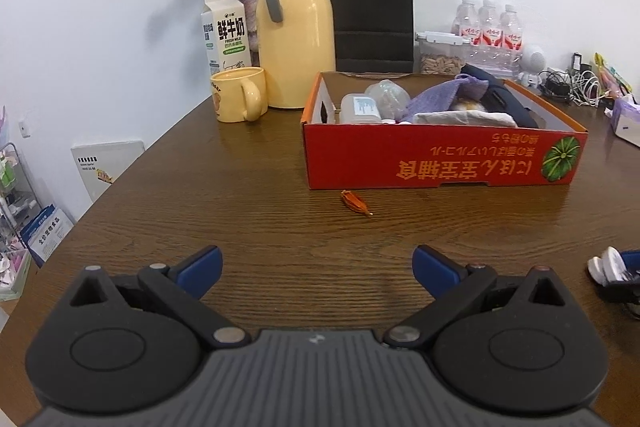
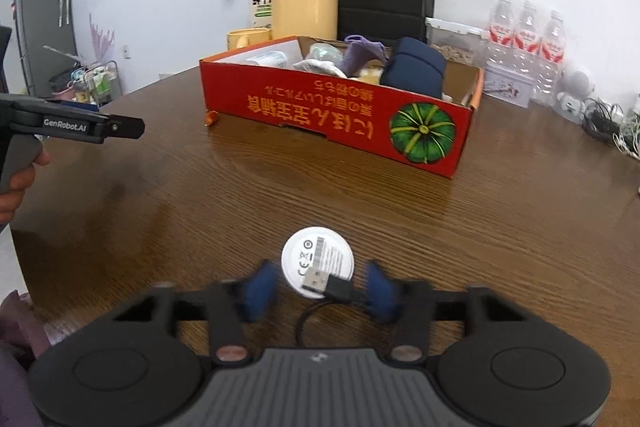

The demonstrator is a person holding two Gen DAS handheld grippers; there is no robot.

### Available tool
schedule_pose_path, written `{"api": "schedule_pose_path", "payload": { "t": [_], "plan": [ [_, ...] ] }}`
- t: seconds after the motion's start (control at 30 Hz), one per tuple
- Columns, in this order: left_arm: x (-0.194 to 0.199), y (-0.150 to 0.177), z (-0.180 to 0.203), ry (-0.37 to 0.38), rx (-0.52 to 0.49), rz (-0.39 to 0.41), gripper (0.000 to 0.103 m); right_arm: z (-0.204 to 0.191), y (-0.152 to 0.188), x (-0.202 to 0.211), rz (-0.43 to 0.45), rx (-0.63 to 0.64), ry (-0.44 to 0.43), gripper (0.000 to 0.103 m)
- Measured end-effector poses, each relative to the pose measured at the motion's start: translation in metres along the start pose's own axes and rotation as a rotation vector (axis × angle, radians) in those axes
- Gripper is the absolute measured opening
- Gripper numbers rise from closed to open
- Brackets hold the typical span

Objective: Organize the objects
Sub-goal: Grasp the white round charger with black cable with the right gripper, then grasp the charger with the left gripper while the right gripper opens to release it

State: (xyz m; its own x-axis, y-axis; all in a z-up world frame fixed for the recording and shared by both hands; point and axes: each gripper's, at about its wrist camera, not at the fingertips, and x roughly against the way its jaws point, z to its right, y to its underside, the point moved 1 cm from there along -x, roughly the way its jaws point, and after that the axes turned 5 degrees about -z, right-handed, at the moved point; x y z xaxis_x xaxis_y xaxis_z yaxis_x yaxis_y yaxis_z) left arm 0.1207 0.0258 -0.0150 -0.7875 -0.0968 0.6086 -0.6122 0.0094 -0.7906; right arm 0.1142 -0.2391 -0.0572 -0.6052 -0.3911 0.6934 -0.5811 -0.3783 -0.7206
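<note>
Your left gripper (image 1: 318, 269) sits low over the brown table (image 1: 260, 187), fingers spread wide with nothing between them. Past it lies a small orange scrap (image 1: 356, 203), then the red box (image 1: 440, 159) full of things.

Your right gripper (image 2: 318, 291) is open around a round white disc (image 2: 316, 259) with a black USB plug (image 2: 328, 283) lying on it. Its blue fingers (image 2: 258, 287) look blurry.
</note>
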Motion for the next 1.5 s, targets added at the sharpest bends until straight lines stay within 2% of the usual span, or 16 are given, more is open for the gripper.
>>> {"api": "schedule_pose_path", "payload": {
  "t": [0.27,0.4,0.5,0.7,0.9,1.2,1.27,1.4,1.43,1.5],
  "plan": [
    [0.012,0.002,0.004,0.039,-0.005,0.017,0.103,-0.025,-0.016,0.005,0.075,0.067,-0.036,0.038],
    [0.019,0.003,0.01,0.089,-0.009,0.031,0.103,-0.045,-0.03,0.0,0.098,0.115,-0.065,0.038],
    [0.022,0.003,0.014,0.131,-0.02,0.04,0.103,-0.058,-0.038,-0.008,0.101,0.143,-0.088,0.038],
    [0.016,0.009,0.02,0.163,-0.028,0.024,0.102,-0.073,-0.041,-0.028,0.07,0.154,-0.105,0.038],
    [0.007,0.013,0.023,0.212,-0.03,-0.004,0.083,-0.068,-0.04,-0.037,0.056,0.128,-0.11,0.038],
    [-0.005,0.008,0.036,0.351,-0.028,-0.036,0.067,-0.074,-0.039,-0.043,0.047,0.149,-0.131,0.038],
    [-0.011,0.006,0.04,0.386,-0.017,-0.059,0.057,-0.076,-0.04,-0.045,0.046,0.158,-0.139,0.038],
    [-0.022,0.004,0.046,0.462,0.0,-0.116,0.023,-0.077,-0.04,-0.045,0.05,0.167,-0.147,0.038],
    [-0.023,0.005,0.047,0.483,0.007,-0.118,0.017,-0.077,-0.039,-0.045,0.048,0.168,-0.146,0.038],
    [-0.021,0.005,0.049,0.483,0.003,-0.109,0.016,-0.077,-0.039,-0.047,0.047,0.168,-0.141,0.038]
  ]
}}
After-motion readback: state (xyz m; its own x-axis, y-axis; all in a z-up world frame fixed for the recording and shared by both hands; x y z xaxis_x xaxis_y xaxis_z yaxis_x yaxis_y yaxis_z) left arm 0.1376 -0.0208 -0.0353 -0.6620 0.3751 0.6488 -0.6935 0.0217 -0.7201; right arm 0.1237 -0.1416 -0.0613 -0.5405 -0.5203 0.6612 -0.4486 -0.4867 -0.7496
